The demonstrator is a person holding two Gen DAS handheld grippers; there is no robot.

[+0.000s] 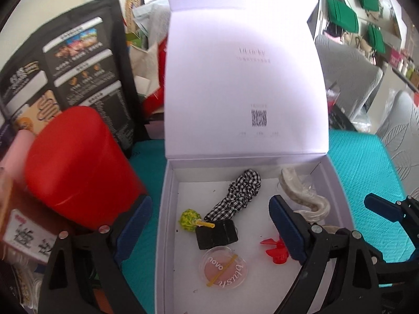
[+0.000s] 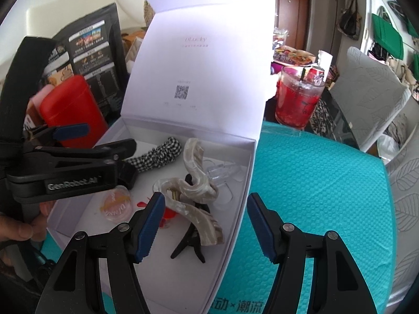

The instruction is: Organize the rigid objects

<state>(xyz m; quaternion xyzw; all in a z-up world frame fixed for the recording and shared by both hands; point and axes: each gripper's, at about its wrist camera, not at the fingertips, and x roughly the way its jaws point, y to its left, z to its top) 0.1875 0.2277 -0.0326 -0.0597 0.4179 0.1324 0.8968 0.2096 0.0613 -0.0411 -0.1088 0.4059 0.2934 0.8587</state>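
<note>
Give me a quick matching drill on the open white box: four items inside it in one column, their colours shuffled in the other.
Items:
1. scrunchie
2. large claw clip
3. round blush compact
4. small ball on a stick

Colours:
A. pearly cream
B. yellow-green
C. black and white check
D. clear case with pink inside

Pairs: 1-C, 2-A, 3-D, 4-B
</note>
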